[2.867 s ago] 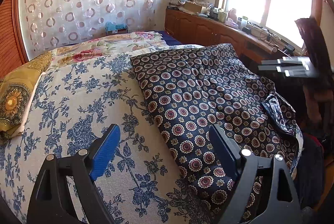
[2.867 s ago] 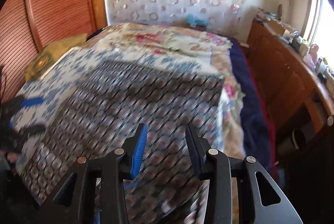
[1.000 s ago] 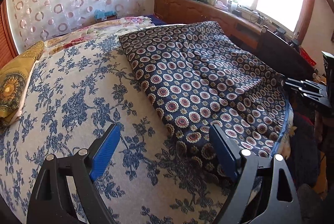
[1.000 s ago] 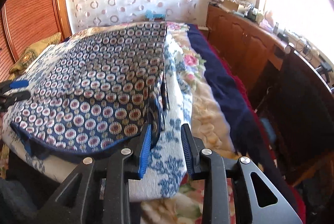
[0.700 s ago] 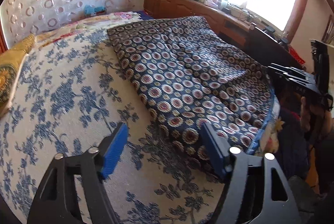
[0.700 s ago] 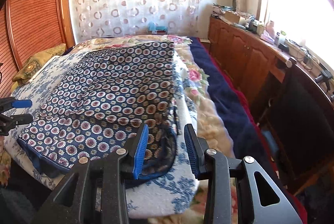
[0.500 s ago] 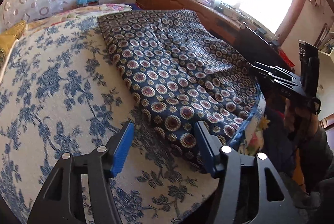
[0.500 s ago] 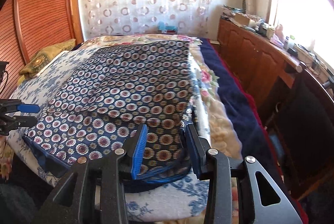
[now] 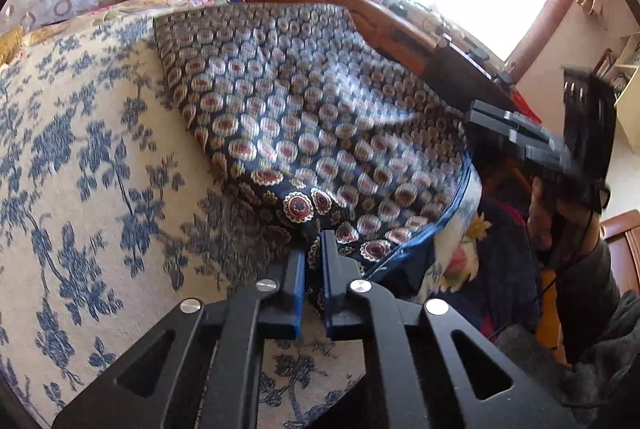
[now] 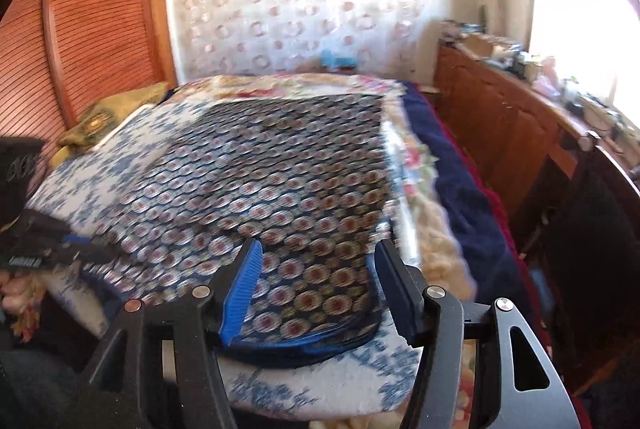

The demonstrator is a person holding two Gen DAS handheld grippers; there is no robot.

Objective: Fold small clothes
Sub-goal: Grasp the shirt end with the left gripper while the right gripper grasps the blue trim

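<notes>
A navy garment with red-and-cream medallions (image 9: pixel 304 117) lies spread on the bed; it also shows in the right wrist view (image 10: pixel 280 189). My left gripper (image 9: pixel 314 253) is shut on the garment's near corner, with cloth pinched between the blue pads. It shows at the left edge of the right wrist view (image 10: pixel 76 249). My right gripper (image 10: pixel 318 261) is open, its jaws wide apart over the garment's near hem, with nothing held. It also shows at the right in the left wrist view (image 9: pixel 516 133), held by a hand.
The bed has a blue-floral cream cover (image 9: pixel 80 149). A yellow pillow (image 10: pixel 104 117) lies by the wooden headboard (image 10: pixel 96 21). A navy blanket (image 10: pixel 452 181) hangs on the bed's right side. A wooden cabinet (image 10: pixel 500 125) with clutter runs under the window.
My left gripper has closed on the garment's near corner; it was wide open before. My right gripper has opened wider over the hem. Both views are blurred by motion.
</notes>
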